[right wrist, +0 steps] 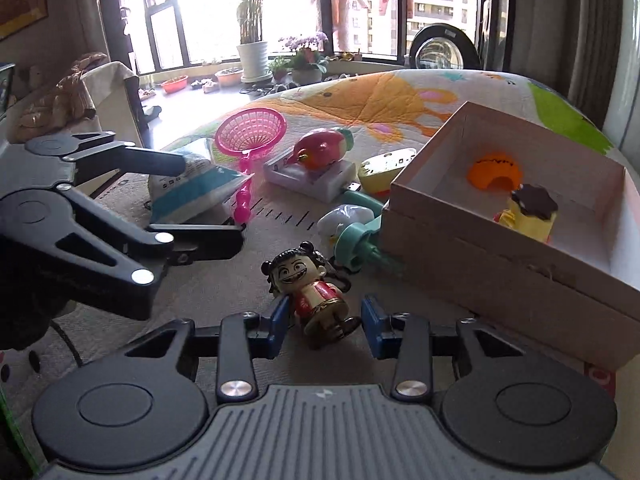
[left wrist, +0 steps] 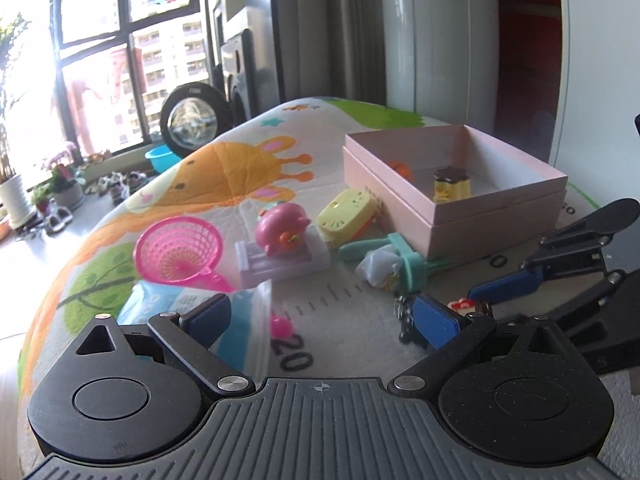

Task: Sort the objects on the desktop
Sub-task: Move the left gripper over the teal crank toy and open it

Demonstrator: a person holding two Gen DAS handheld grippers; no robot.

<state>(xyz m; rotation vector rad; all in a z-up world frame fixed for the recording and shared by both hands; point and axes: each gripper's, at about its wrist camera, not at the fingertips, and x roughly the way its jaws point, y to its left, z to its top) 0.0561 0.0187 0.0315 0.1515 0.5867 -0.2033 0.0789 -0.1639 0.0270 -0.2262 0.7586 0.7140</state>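
Each gripper [right wrist: 323, 327] had black linkage arms with silver rivets, blue fingertip pads [right wrist: 275, 326], two round black discs and a ribbed grey body behind the fingers.

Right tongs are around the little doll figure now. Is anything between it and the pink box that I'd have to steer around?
Nothing visible on the mat blocks it. The doll figure lies between the right tongs, with bare mat up to the pink box. Only the box's near wall stands in the way, so lift over it.
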